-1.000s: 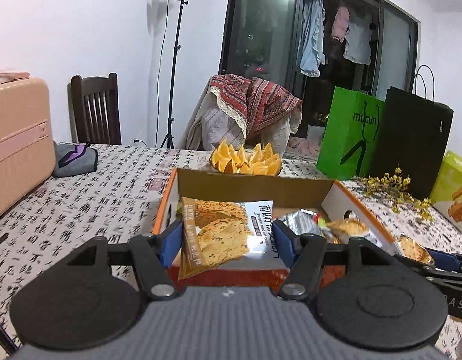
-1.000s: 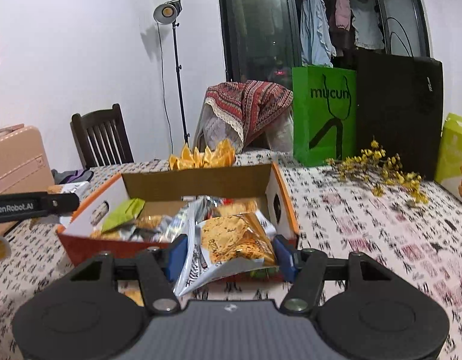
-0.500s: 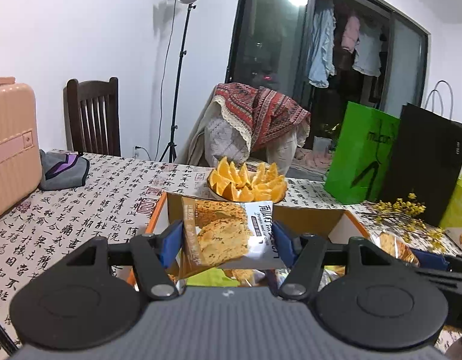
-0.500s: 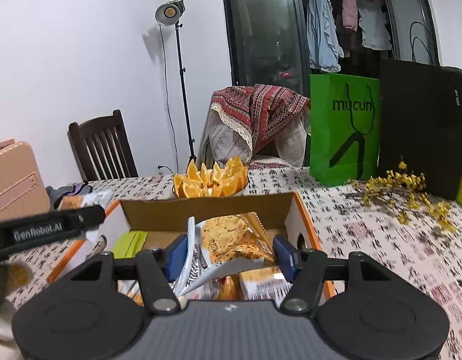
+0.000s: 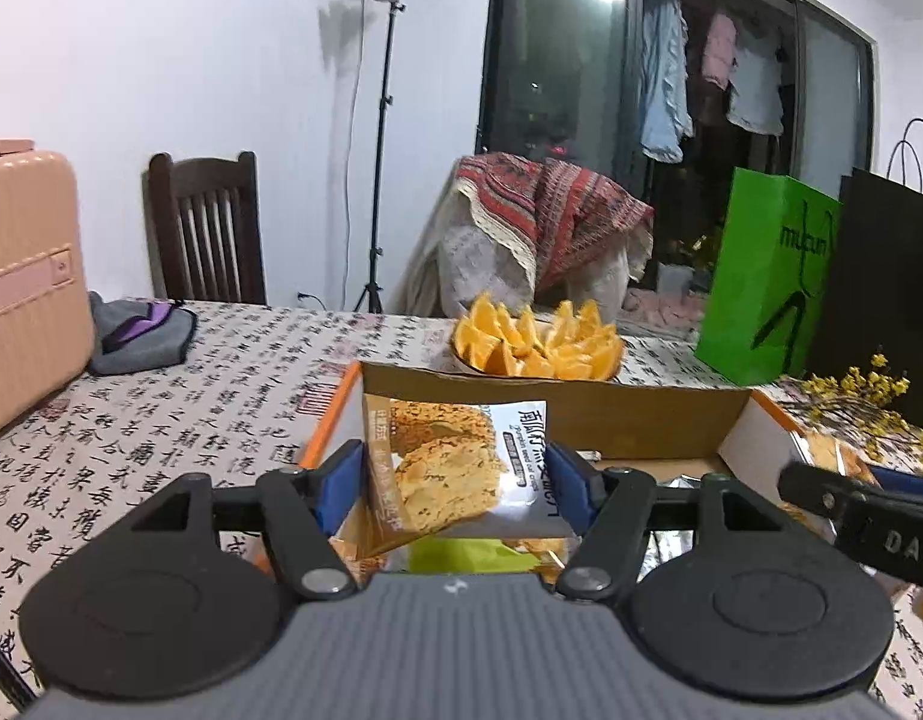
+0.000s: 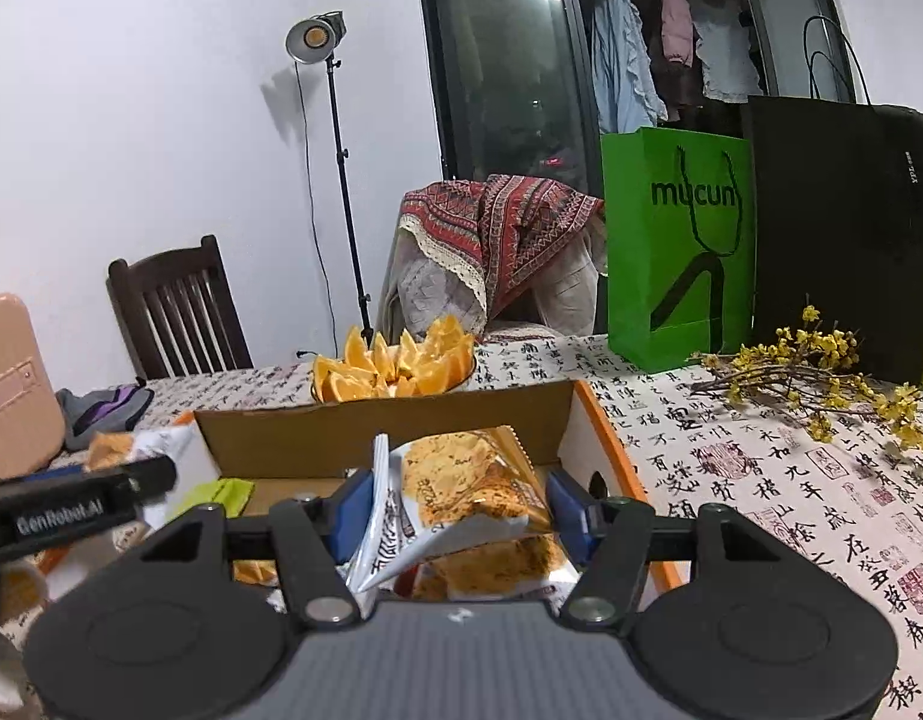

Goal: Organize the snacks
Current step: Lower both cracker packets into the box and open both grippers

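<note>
Both sets of jaws are closed about halfway, each pinching one snack packet by its side edges: the left gripper (image 5: 455, 480) holds a flat white-and-tan biscuit packet (image 5: 461, 474), and the right gripper (image 6: 458, 507) holds a crumpled gold and white packet (image 6: 461, 498). That makes two held packets, two grippers and one cardboard box (image 6: 389, 441) with orange rims. Loose packets also lie inside the box, among them a green one (image 6: 221, 492), though their number is hard to tell. Each gripper points level and forward, hanging above the near side of the box, the left one over its left half and the right one over its right half. Each packet sits upright between the blue pads (image 5: 335, 486), its top sticking out past the fingertips. Behind the box stand one bowl of orange wedges (image 6: 395, 363), one green paper bag (image 6: 677, 246) and one black bag (image 6: 839, 228), with one yellow flower sprig (image 6: 821, 372) lying on the printed tablecloth (image 6: 731, 468)
</note>
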`<move>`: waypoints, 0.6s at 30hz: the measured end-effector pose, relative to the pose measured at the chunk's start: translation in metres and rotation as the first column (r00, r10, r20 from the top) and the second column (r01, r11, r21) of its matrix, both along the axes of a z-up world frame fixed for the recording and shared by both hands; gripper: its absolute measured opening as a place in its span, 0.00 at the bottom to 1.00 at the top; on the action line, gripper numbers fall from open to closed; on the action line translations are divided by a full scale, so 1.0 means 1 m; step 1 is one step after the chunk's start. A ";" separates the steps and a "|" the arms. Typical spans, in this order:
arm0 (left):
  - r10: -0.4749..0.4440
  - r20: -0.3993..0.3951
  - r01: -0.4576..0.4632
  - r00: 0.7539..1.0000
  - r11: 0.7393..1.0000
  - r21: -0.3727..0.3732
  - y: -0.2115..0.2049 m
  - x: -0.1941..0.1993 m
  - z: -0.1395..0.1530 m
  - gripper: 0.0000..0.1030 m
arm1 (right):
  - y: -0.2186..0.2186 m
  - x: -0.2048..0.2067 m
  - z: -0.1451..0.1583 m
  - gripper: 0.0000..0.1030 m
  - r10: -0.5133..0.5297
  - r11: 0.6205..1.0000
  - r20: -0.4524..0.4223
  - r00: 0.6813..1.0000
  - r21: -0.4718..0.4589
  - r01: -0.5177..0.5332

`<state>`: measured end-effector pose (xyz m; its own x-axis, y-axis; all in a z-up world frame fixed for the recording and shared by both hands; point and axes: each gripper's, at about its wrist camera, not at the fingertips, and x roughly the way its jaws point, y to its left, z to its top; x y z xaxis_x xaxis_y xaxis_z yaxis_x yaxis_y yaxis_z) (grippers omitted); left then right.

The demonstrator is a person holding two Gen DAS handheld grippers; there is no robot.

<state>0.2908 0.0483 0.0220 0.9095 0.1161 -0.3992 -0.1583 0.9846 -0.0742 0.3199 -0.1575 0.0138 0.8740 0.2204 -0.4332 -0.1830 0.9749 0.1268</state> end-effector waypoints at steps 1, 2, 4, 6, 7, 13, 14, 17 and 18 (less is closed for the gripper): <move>0.003 0.002 -0.003 1.000 1.000 -0.002 0.001 0.000 -0.001 0.67 | -0.001 -0.001 -0.001 0.65 0.002 1.000 -0.003 1.000 -0.004 -0.002; 0.006 0.004 -0.006 1.000 1.000 -0.009 0.003 0.000 -0.002 0.70 | -0.001 -0.001 -0.002 0.69 0.005 1.000 -0.006 1.000 -0.003 -0.005; 0.005 0.012 -0.004 1.000 1.000 -0.020 0.004 -0.001 -0.002 0.78 | -0.002 0.000 -0.004 0.73 0.011 1.000 -0.012 1.000 0.006 -0.011; 0.003 0.027 -0.002 1.000 1.000 -0.023 0.005 -0.003 -0.001 0.82 | -0.003 -0.001 -0.004 0.86 0.024 1.000 -0.013 1.000 0.017 -0.023; 0.006 0.036 -0.005 0.999 1.000 -0.022 0.005 -0.004 -0.001 0.91 | -0.003 -0.002 -0.004 0.93 0.025 0.999 -0.009 1.000 0.020 -0.025; 0.041 0.082 -0.039 0.996 0.999 -0.028 0.006 -0.012 0.002 1.00 | -0.003 -0.003 -0.005 1.00 0.033 0.999 -0.016 0.999 0.035 -0.032; 0.043 0.082 -0.040 0.996 0.999 -0.029 0.007 -0.012 0.002 1.00 | -0.002 -0.002 -0.006 1.00 0.031 0.999 -0.020 0.999 0.032 -0.031; 0.043 0.083 -0.040 0.996 0.999 -0.035 0.007 -0.013 0.003 1.00 | -0.002 -0.002 -0.006 1.00 0.029 0.999 -0.023 0.999 0.030 -0.028; 0.044 0.084 -0.042 0.995 0.999 -0.035 0.008 -0.013 0.003 1.00 | -0.003 -0.002 -0.005 1.00 0.028 0.999 -0.021 0.999 0.031 -0.027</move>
<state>0.2774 0.0559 0.0251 0.9347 0.1436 -0.3250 -0.1920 0.9738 -0.1221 0.3177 -0.1600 0.0083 0.8581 0.2576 -0.4442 -0.2066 0.9652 0.1605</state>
